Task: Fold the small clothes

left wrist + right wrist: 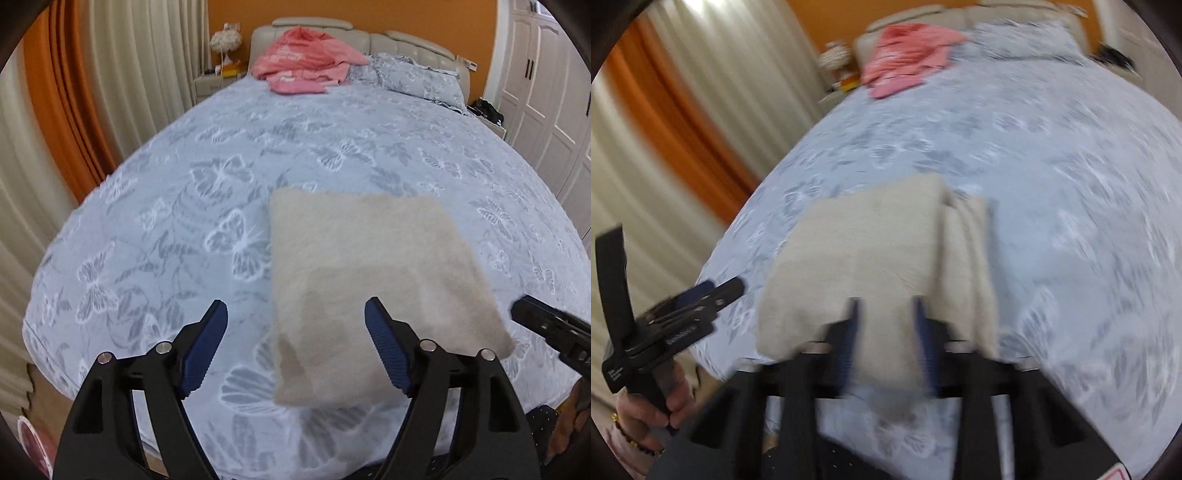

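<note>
Butterfly-print bed (pixel 314 147), beige cloth (pixel 369 266) folded on it, left tool (pixel 295 314) apart — empty, right tool (pixel 886 306) clamped on cloth edge.

A bed (pixel 332 147) in butterfly-print bedspread carries a beige cloth (pixel 369 266), pink clothes (pixel 303 59) and a pillow (pixel 417 74).

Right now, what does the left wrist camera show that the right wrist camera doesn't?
Only the left wrist view shows the left gripper open and empty, plus white wardrobe doors. Only the right wrist view shows the person's hand holding that gripper, and the beige cloth between the right gripper's fingers. Both show the butterfly bedspread and the pink garment by the headboard.
</note>
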{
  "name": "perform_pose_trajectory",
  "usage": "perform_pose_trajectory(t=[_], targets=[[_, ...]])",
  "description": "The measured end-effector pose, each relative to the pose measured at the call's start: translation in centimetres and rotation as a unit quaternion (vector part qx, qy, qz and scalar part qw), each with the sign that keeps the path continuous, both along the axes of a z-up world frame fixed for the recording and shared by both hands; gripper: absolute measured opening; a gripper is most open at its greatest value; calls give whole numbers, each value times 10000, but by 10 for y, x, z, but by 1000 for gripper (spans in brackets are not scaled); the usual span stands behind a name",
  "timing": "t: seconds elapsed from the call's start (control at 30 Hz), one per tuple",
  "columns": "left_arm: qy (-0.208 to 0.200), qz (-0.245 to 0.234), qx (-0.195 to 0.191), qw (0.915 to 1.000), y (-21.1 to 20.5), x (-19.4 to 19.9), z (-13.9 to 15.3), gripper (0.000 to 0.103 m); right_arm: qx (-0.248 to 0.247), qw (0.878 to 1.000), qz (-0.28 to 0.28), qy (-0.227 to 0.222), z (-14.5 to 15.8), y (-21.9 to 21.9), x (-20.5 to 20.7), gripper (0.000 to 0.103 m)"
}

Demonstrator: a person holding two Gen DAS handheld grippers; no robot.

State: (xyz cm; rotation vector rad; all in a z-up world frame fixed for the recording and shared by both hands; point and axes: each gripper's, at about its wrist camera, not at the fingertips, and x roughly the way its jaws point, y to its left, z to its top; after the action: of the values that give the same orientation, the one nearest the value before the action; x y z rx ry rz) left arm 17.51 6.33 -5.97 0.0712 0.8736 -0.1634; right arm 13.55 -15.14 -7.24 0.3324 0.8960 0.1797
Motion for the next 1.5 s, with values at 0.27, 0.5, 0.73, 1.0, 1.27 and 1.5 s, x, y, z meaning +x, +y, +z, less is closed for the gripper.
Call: perform_pose_trajectory(t=[0.27, 0.5, 0.73, 1.0, 1.27, 1.5], targets=[[270, -206, 460, 9984, -29, 5, -24, 80, -113, 9935, -61, 1129, -67, 0, 20, 0], [411, -196, 449, 9980, -31, -3, -35, 80, -473, 9959, 41, 771, -41, 12, 13, 0], [438, -129, 480, 9978, -27, -13, -33, 80, -317, 9944, -22, 1012, -46, 11, 12, 2], [271, 35, 418, 9988, -31, -35, -16, 84, -534, 9962, -402, 562, -3, -4, -27, 24], [-44, 272, 304, 9992, -37, -66, 1, 97, -1221, 9911, -535, 58, 23, -11, -62, 63], [-171, 290, 360, 9988, -41, -103, -5, 97, -1357, 9884, -674, -24, 16, -12, -104, 73]])
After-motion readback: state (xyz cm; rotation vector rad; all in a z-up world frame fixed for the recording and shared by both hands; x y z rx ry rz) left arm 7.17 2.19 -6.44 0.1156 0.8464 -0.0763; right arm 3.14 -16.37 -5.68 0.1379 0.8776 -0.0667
